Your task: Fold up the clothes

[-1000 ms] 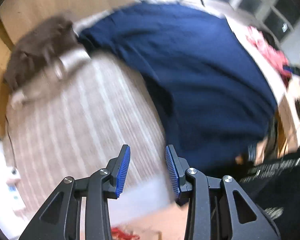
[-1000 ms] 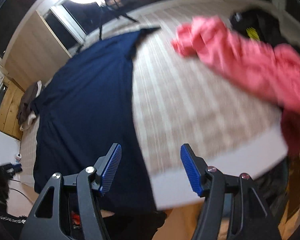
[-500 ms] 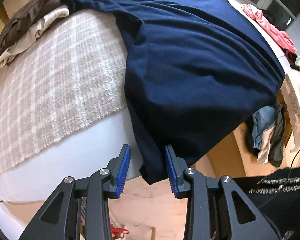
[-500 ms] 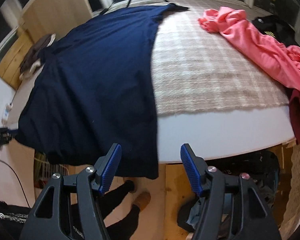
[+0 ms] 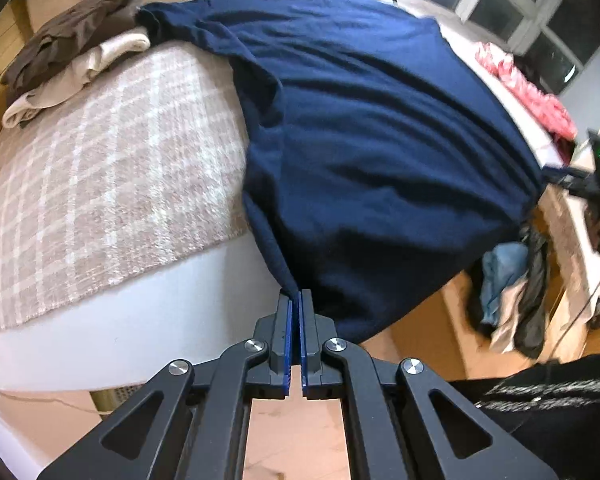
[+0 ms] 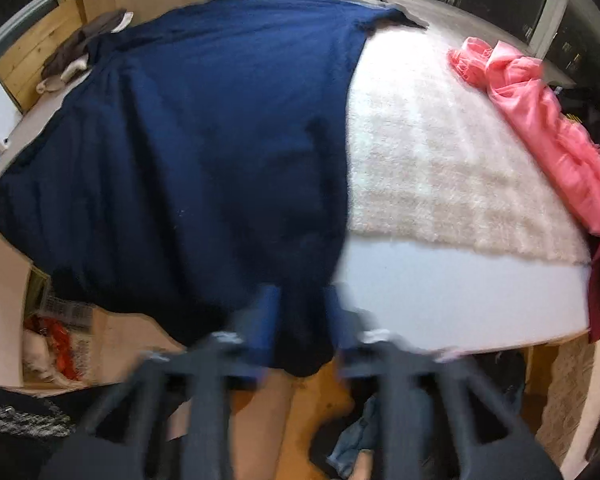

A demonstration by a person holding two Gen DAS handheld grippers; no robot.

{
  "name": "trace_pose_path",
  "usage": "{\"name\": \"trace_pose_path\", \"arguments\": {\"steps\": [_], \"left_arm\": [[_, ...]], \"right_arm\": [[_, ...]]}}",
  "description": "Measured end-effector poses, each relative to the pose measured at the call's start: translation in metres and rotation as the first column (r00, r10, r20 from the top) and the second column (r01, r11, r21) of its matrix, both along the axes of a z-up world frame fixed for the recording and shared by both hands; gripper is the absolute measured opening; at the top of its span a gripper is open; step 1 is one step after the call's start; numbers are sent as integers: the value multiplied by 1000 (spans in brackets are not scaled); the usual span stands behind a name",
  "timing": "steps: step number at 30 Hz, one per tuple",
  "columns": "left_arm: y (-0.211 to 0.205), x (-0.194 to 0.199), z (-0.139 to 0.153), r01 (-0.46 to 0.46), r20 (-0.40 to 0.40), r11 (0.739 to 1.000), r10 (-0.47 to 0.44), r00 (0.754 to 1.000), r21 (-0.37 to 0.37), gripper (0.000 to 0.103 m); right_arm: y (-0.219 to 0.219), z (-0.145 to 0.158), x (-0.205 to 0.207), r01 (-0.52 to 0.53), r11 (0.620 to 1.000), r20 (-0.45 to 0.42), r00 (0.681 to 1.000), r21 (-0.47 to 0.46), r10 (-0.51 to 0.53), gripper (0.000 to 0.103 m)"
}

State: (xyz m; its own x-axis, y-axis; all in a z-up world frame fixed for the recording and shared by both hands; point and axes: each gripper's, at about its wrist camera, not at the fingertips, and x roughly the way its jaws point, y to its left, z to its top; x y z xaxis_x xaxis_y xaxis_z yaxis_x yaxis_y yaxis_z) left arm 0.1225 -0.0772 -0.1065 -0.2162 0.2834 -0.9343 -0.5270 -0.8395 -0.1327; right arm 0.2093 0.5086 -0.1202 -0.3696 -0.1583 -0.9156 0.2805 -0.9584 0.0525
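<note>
A navy blue garment [image 5: 372, 152] lies spread across a white table [image 5: 140, 312], partly over a beige plaid blanket [image 5: 100, 168], its near hem draping past the table's front edge. The left gripper [image 5: 294, 300] has just been closing and now pinches the hem's corner between its blue pads, jaws together on the cloth. The right gripper [image 6: 300, 304], blurred in its own view, has also just been closing, with the hem's other corner hanging between its fingers; the blur hides whether the pads press the cloth. A pink garment [image 6: 540, 120] lies on the blanket's far right, apart from the navy one. Brown and cream clothes [image 5: 72, 52] are piled at the far left corner, just beside a navy sleeve.
</note>
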Motion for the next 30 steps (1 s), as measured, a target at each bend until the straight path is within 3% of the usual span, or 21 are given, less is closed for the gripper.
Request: {"name": "trace_pose_path", "arguments": {"steps": [4,11,14,18,21,26,29,30], "left_arm": [[-7,3,23,-17,-15,998,18,1000,55,2],[-20,13,64,-26,-79,996,33,996,82,2],[-30,12,80,-32,-98,996,41,994,88,2],[-34,12,87,-50,-111,995,60,992,86,2],[-38,15,70,-71,-76,994,78,994,80,2],[-48,17,1,-108,53,994,108,993,0,2],[-56,13,-26,-130,126,988,140,982,-79,4],[-61,12,-27,-143,141,985,155,978,-93,4]], "right_arm": [[-1,9,-2,-22,1000,-6,1000,-11,22,5],[18,91,6,-32,993,-73,997,-113,23,5],[23,117,1,-26,993,-94,995,-113,16,5],[20,115,-1,-12,997,-71,997,-74,7,5],[16,79,-4,-1,1000,7,1000,-23,1,5],[10,22,-12,9,992,155,987,126,-29,7],[13,36,-16,16,988,180,983,151,-43,7],[8,56,-21,10,991,137,990,134,-29,7]]}}
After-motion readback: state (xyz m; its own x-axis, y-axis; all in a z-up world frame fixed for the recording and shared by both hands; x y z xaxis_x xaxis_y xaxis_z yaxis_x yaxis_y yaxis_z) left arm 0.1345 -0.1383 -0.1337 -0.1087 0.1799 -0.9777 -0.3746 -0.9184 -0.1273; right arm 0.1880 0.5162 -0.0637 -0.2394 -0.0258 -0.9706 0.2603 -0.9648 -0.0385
